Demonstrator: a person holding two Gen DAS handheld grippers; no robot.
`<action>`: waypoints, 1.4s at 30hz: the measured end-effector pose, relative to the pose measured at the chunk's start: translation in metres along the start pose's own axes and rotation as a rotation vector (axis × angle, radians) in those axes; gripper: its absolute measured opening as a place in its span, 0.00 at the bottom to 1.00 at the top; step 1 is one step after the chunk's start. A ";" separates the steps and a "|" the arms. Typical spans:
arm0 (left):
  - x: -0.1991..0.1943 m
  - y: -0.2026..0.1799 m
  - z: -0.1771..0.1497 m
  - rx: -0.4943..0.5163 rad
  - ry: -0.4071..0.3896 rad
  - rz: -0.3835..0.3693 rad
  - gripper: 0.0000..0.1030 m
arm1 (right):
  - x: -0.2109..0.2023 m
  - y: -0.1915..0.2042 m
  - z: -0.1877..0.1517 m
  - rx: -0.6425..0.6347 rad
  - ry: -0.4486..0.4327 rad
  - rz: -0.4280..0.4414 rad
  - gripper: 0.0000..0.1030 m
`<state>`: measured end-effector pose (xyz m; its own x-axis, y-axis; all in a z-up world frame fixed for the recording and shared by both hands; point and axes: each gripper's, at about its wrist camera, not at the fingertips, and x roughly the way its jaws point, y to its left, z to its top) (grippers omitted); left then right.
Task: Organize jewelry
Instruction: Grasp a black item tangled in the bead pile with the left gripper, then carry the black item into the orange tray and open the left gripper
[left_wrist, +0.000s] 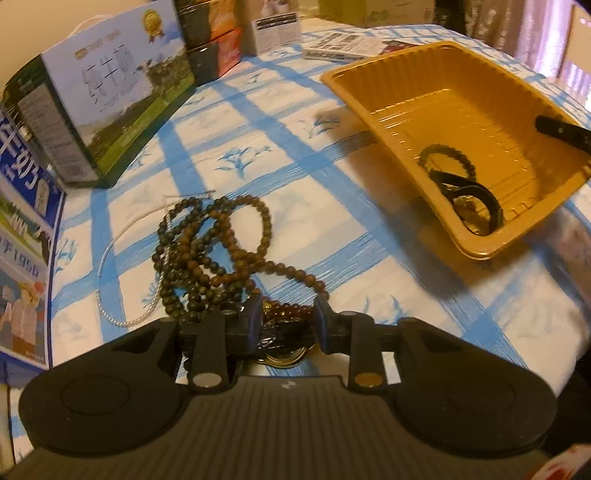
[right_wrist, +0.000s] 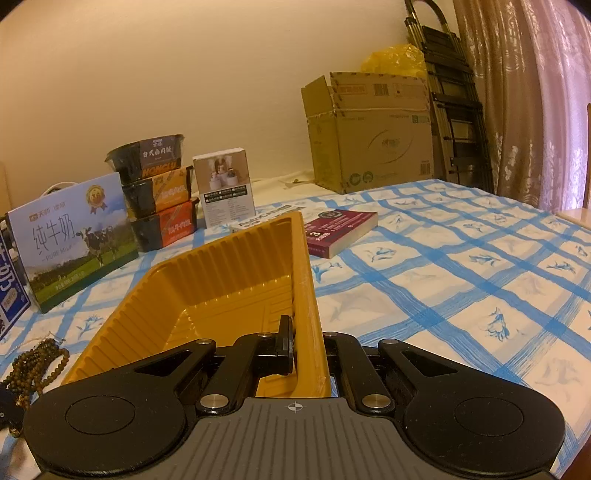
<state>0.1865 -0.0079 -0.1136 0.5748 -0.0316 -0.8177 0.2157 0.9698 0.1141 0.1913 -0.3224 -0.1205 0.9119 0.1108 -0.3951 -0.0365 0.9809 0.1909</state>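
A yellow plastic tray (left_wrist: 369, 85) lies tilted on the checked cloth. It holds a dark bead bracelet (left_wrist: 447, 155) and a black band with a gold piece (left_wrist: 480, 206). A pile of brown bead strands (left_wrist: 218, 243) and a silver chain (left_wrist: 110, 258) lie on the cloth. My left gripper (left_wrist: 286, 314) is open just above the near end of the pile, with reddish beads and a gold pendant (left_wrist: 284, 356) between its fingers. My right gripper (right_wrist: 308, 347) is shut on the tray's right wall (right_wrist: 306, 295); one of its fingers (left_wrist: 561, 129) shows in the left wrist view.
Milk cartons (right_wrist: 70, 236), stacked food bowls (right_wrist: 159, 192) and a small white box (right_wrist: 225, 188) stand at the back left. A book (right_wrist: 343, 230) lies behind the tray. A cardboard box (right_wrist: 373, 133) stands beyond the table.
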 end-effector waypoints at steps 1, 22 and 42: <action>0.002 0.002 0.000 -0.019 0.009 0.010 0.29 | 0.000 0.000 0.000 -0.001 0.000 0.000 0.04; -0.002 0.021 0.000 -0.196 -0.036 -0.035 0.04 | -0.002 -0.001 -0.001 -0.001 0.005 -0.003 0.04; -0.091 -0.034 0.054 -0.111 -0.277 -0.302 0.04 | -0.003 -0.003 -0.002 0.001 0.007 -0.007 0.04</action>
<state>0.1698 -0.0507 -0.0129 0.6923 -0.3679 -0.6208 0.3295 0.9265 -0.1815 0.1876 -0.3255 -0.1216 0.9091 0.1056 -0.4030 -0.0300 0.9814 0.1895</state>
